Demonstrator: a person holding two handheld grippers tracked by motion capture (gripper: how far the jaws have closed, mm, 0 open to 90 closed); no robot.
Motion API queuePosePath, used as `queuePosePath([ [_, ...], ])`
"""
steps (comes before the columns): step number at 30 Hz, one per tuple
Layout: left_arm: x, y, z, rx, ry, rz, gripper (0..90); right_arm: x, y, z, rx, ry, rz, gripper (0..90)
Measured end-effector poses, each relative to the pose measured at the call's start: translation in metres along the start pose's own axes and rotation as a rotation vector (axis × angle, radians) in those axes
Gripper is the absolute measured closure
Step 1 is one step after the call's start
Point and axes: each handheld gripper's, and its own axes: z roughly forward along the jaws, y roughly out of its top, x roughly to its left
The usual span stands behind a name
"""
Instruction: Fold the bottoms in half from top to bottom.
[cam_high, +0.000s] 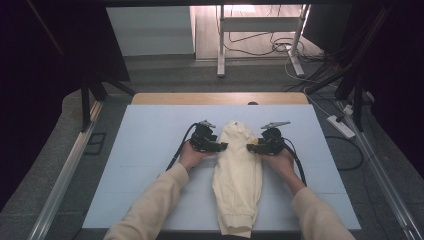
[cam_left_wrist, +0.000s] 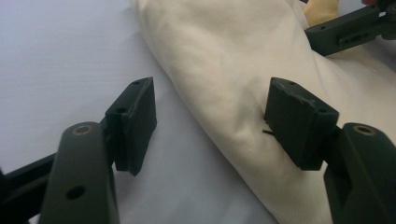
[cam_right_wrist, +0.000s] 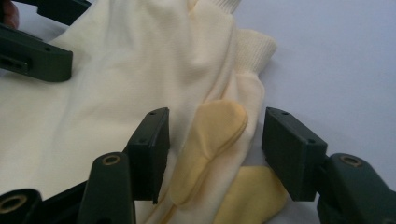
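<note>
Left gripper (cam_high: 222, 145): jaws spread, straddling the left edge of the cream garment (cam_high: 238, 175), one pad over bare table, the other resting against the fabric; nothing pinched yet.
Right gripper (cam_high: 252, 147): jaws likewise spread, set around a yellow flap (cam_right_wrist: 215, 140) at the garment's right edge; no pinch visible.
Garment: folded lengthwise into a narrow bundle down the middle of the pale blue table cover (cam_high: 150, 150), ribbed cuff (cam_right_wrist: 254, 49) beside the upper end.
Biggest risk: uneven grab, probably one side catching several layers and the other only the top sheet, leaving the bundle skewed once lifted.
Next risk: right jaws closing on the yellow flap alone, likely pulling the lining out instead of moving the body of the cloth.
Smaller risk: left pad sliding off the rounded fold, closing on nothing.
Smallest risk: dragging the table cover along with the cloth.
</note>
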Motion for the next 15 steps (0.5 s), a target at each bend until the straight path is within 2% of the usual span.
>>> queuePosePath([
  [5,0.0009,-0.0008,0.0029,0.008,-0.022,-0.001,37.0,0.0003,-0.0001,0.0006,-0.002,0.014,0.000,46.1],
  [10,-0.0009,-0.0011,0.0043,0.018,-0.063,0.007,54.6,0.0021,-0.0007,0.0018,-0.008,0.039,-0.003,56.4],
  [15,-0.0027,-0.0009,0.0022,0.027,-0.069,0.029,75.3,0.0050,-0.0004,0.0039,-0.007,0.069,-0.011,68.9],
])
